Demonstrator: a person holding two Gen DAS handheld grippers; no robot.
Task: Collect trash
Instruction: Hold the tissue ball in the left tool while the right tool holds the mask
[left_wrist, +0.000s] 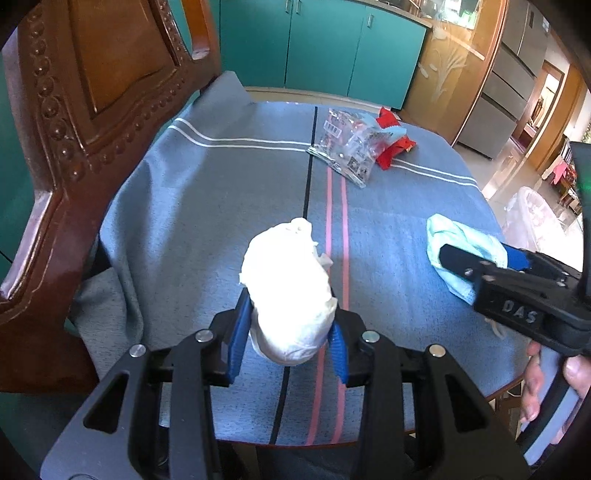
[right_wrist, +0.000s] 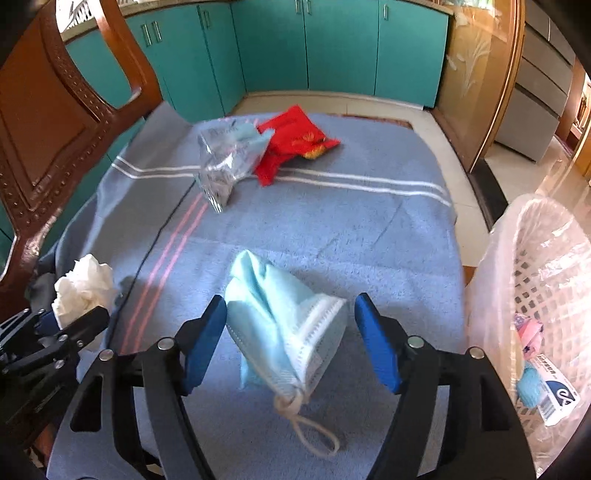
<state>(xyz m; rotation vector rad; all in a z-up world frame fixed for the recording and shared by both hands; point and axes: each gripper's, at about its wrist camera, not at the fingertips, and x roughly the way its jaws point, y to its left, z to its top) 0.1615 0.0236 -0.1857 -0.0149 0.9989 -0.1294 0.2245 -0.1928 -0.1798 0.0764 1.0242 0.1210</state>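
Note:
My left gripper (left_wrist: 290, 325) is shut on a crumpled white tissue (left_wrist: 288, 288), held over the blue tablecloth (left_wrist: 221, 206); the tissue also shows in the right wrist view (right_wrist: 85, 288). My right gripper (right_wrist: 291, 339) is open, its blue pads on either side of a light blue face mask (right_wrist: 280, 325) that lies on the cloth; the mask also shows in the left wrist view (left_wrist: 454, 240). A clear plastic wrapper (right_wrist: 225, 158) and a red snack packet (right_wrist: 295, 144) lie at the far end of the table.
A white lattice trash basket (right_wrist: 546, 295) lined with a clear bag stands at the table's right edge, with some trash inside. A carved wooden chair (left_wrist: 85, 110) stands at the left. Teal cabinets (right_wrist: 332, 48) line the far wall.

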